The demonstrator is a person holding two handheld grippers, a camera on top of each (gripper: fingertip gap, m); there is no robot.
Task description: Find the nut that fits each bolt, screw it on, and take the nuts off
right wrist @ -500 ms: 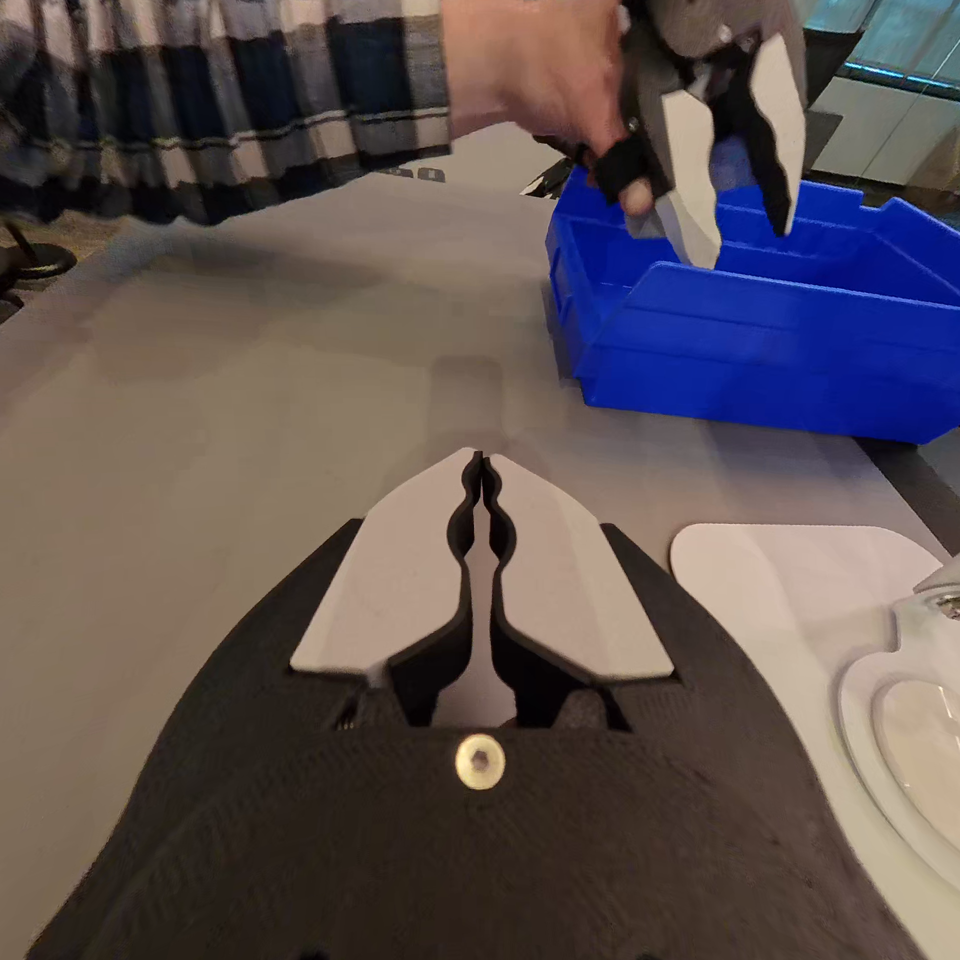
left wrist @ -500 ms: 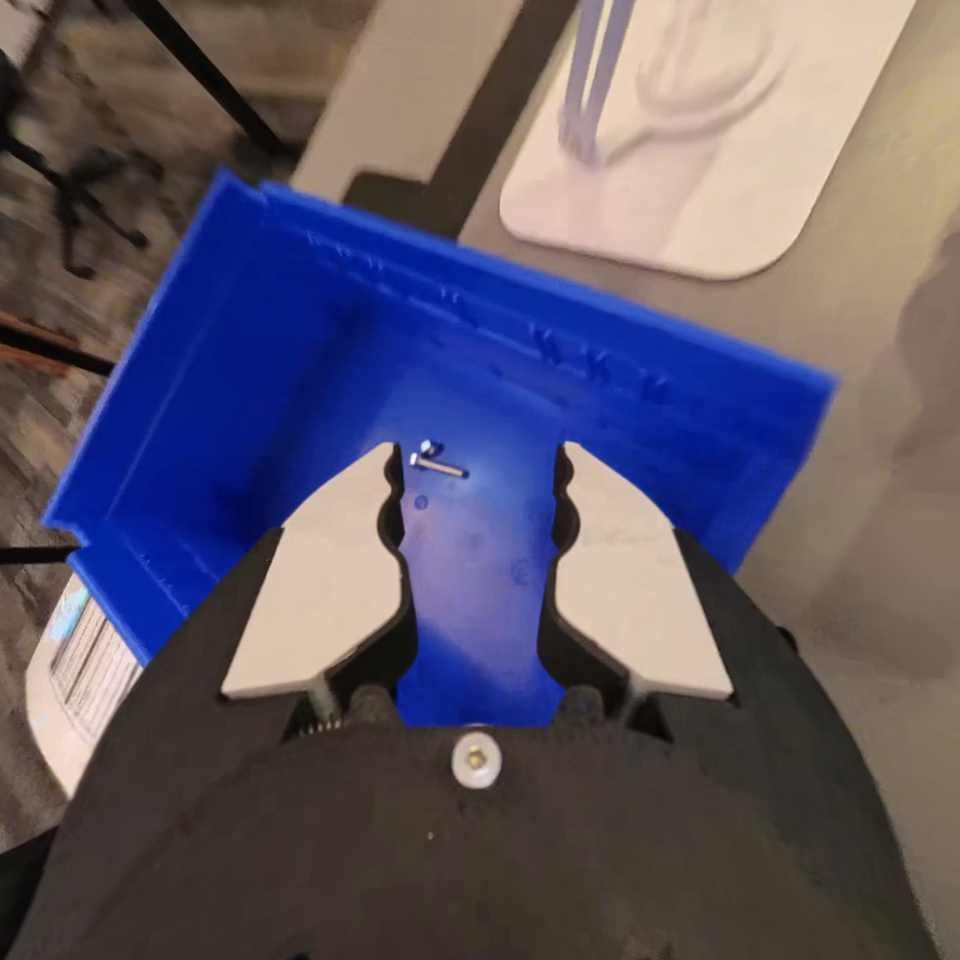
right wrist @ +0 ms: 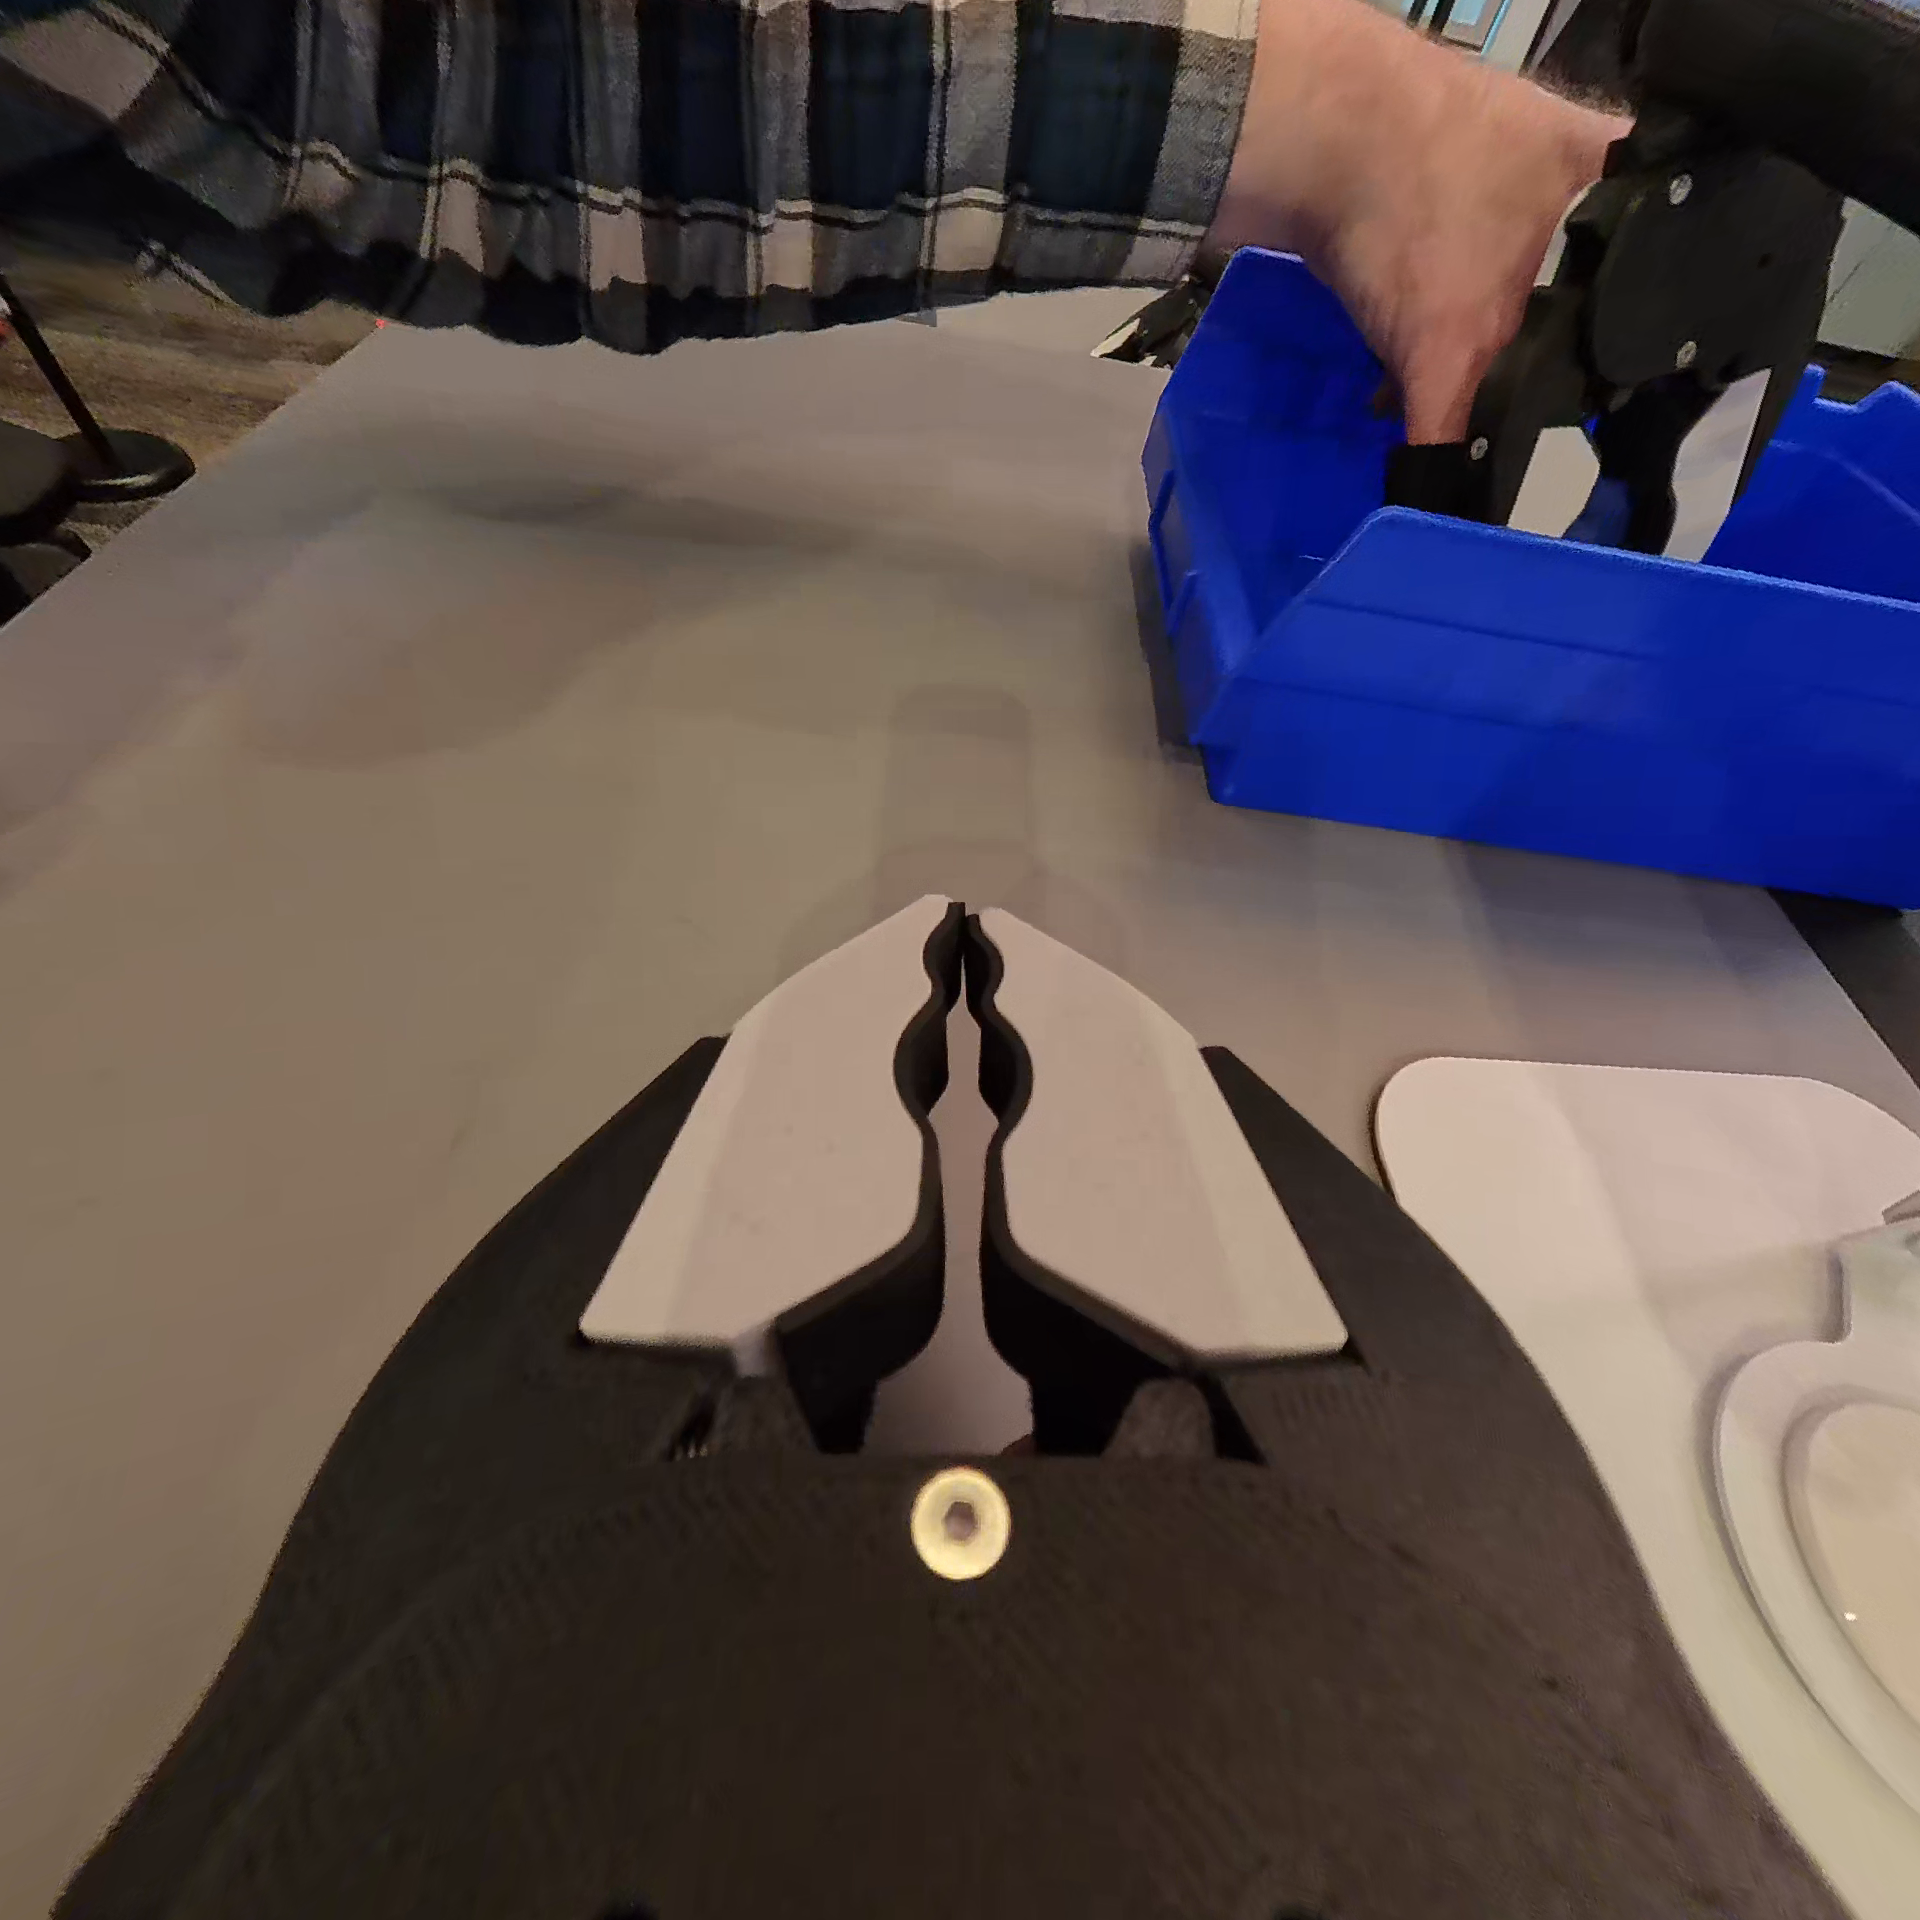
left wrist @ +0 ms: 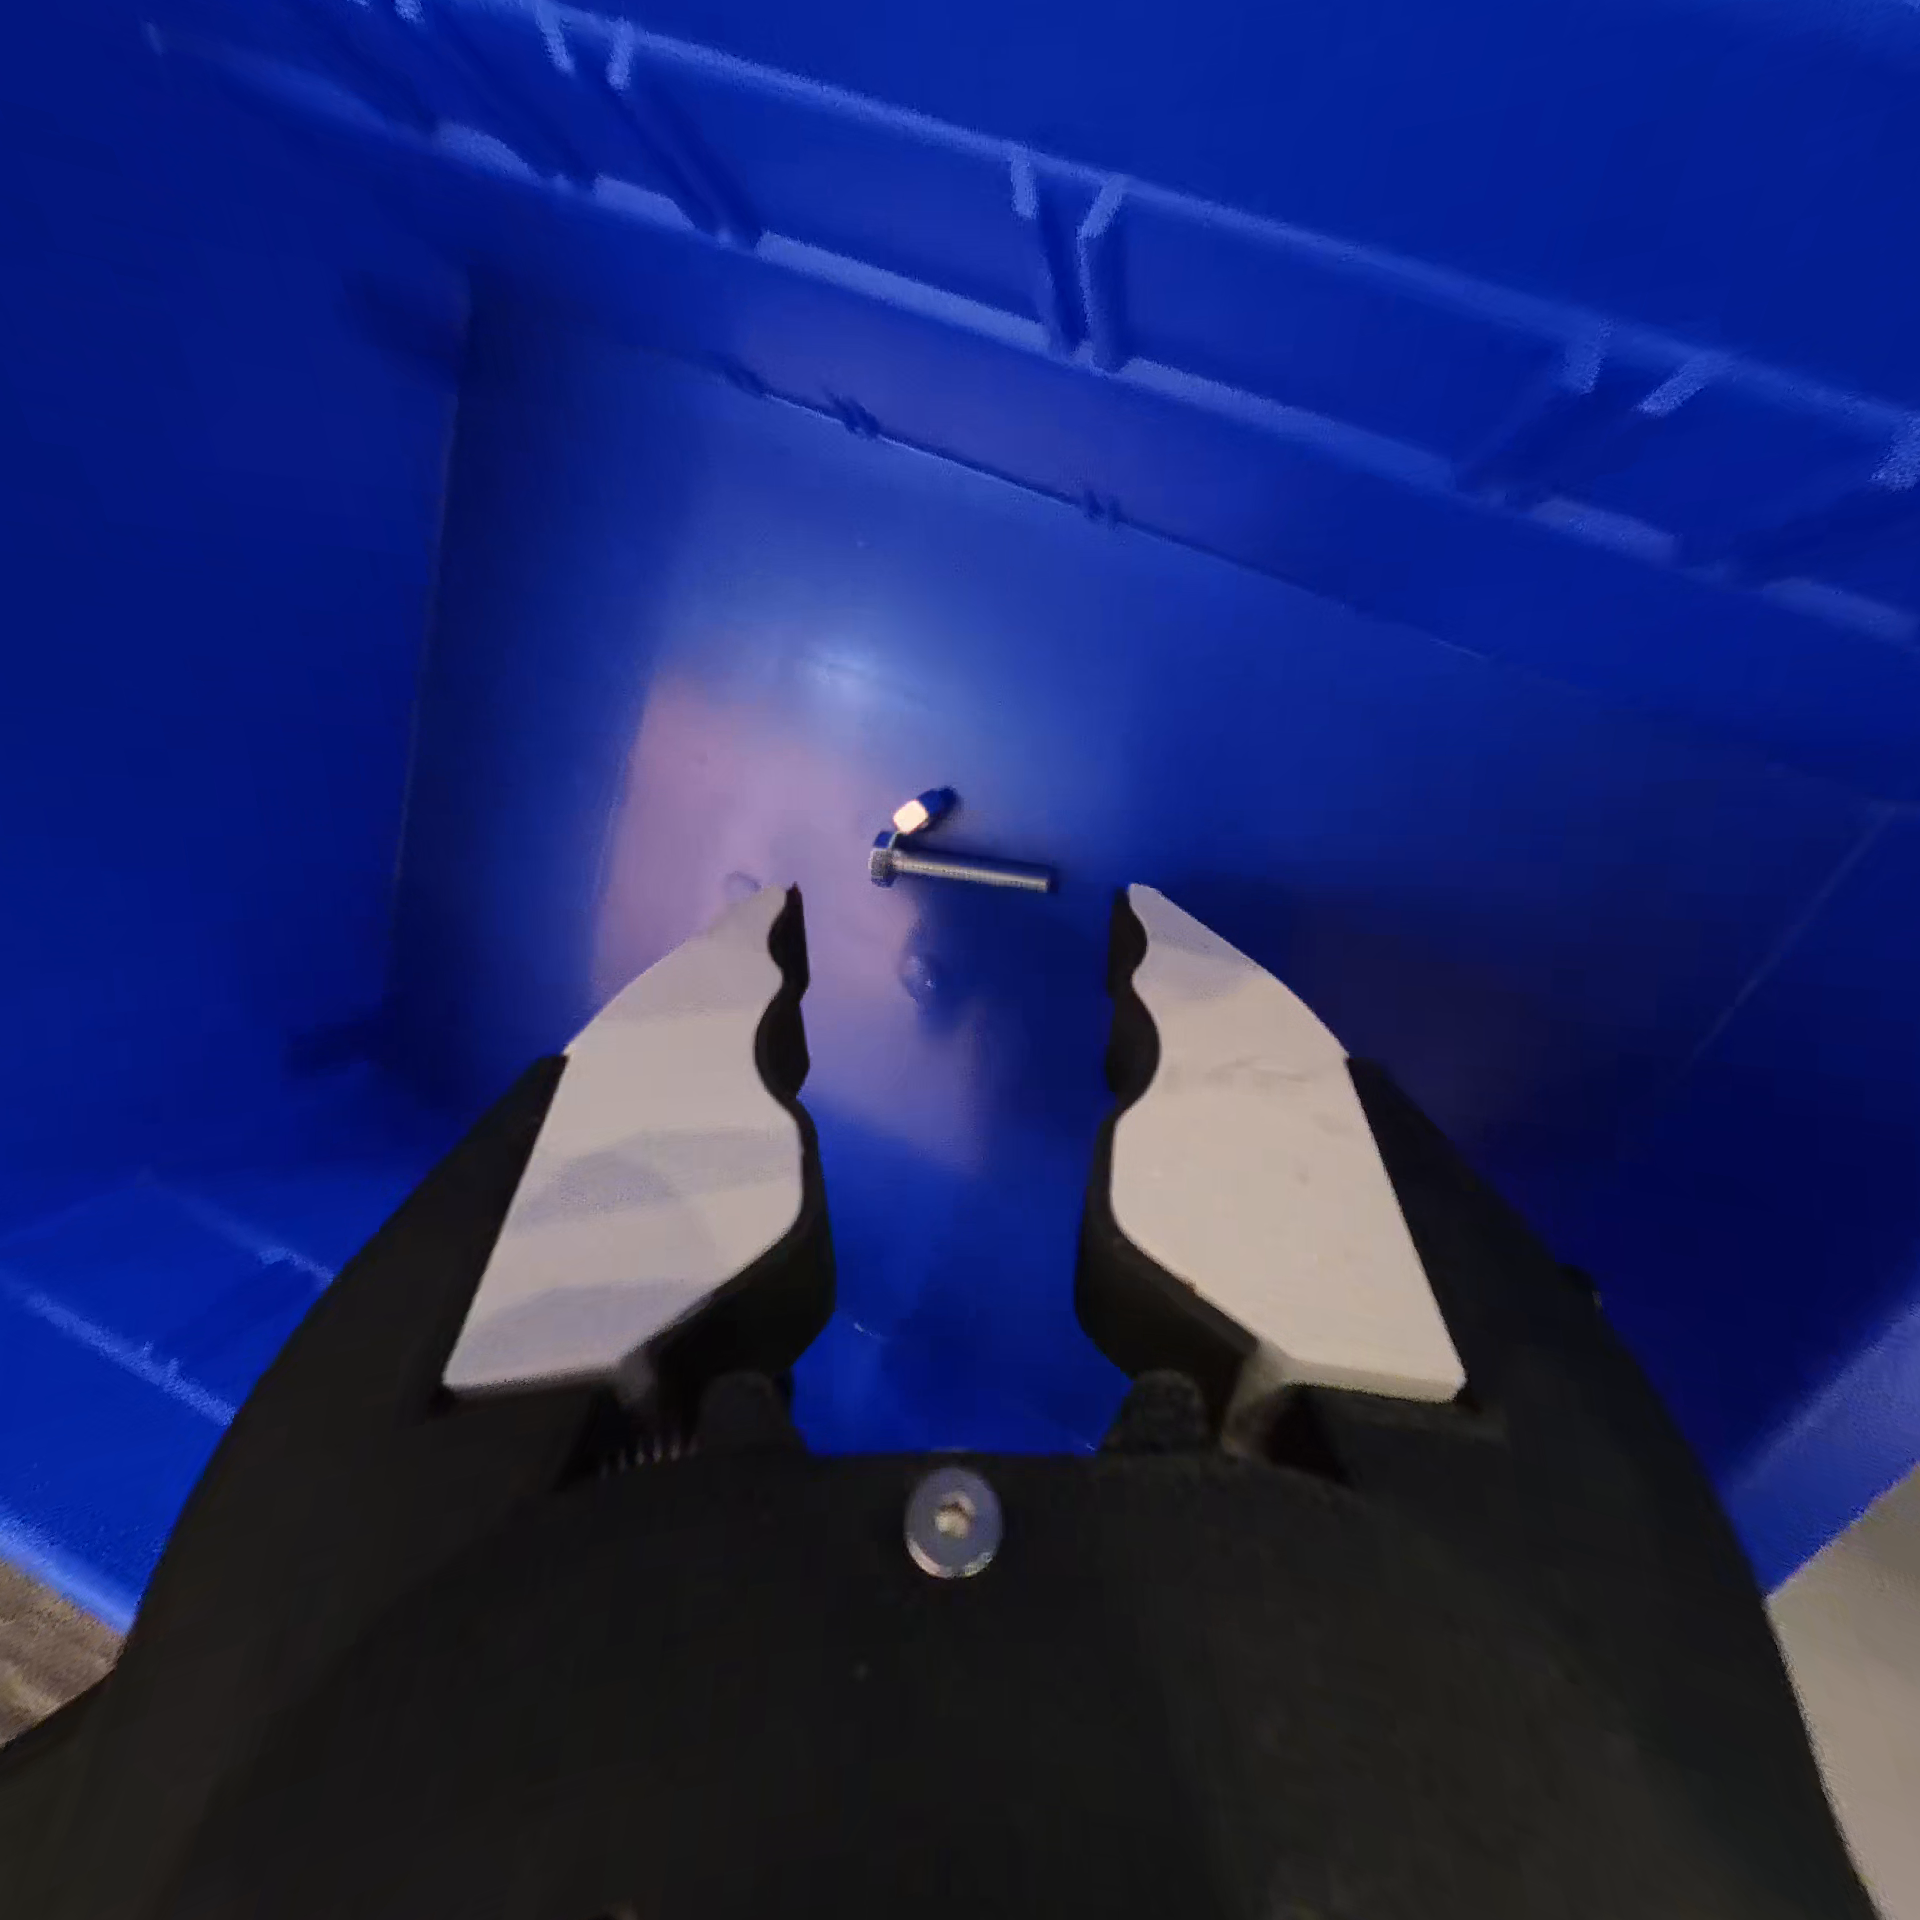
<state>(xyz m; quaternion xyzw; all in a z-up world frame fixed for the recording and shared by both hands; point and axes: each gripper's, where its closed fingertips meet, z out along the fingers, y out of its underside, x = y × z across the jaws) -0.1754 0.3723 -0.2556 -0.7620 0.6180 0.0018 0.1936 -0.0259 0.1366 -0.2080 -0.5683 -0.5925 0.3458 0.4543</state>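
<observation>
Little is done, by the look of it: the bolt and nut lie apart mid-floor of the bin (not yet mated). The left gripper gapes wide and empty above them; the right gripper is closed on nothing over the table.
</observation>
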